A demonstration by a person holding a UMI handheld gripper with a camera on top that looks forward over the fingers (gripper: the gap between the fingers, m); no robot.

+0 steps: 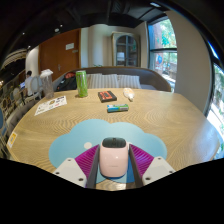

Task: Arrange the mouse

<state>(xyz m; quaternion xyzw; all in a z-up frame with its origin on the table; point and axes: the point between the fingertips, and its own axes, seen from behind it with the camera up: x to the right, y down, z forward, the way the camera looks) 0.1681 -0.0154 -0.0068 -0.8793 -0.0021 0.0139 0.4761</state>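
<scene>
Far ahead & to the left of the gripper, a white paper sheet lies near the table edge w/ a clear bottle beyond it; a bit further right, a green cup stands upright, then a dark book just beside it; right of that a small teal item lies flat, & a small dark object sits beyond it, too small to ID; closer in, the mouse (white, pinkish tint) sits between the fingers, on a light-blue cloud-shaped mousepad that spreads ahead of them; both pink pads appear pressed against the mouse's flanks, no gap visible either side, so gripper looks clamped on it; step in hand, by my read: mouse is grasped over the pad, placement stage; next move likely calls for settling it square on the pad, then easing the fingers apart w/o dragging it; chairs & window well beyond, on the right.
</scene>
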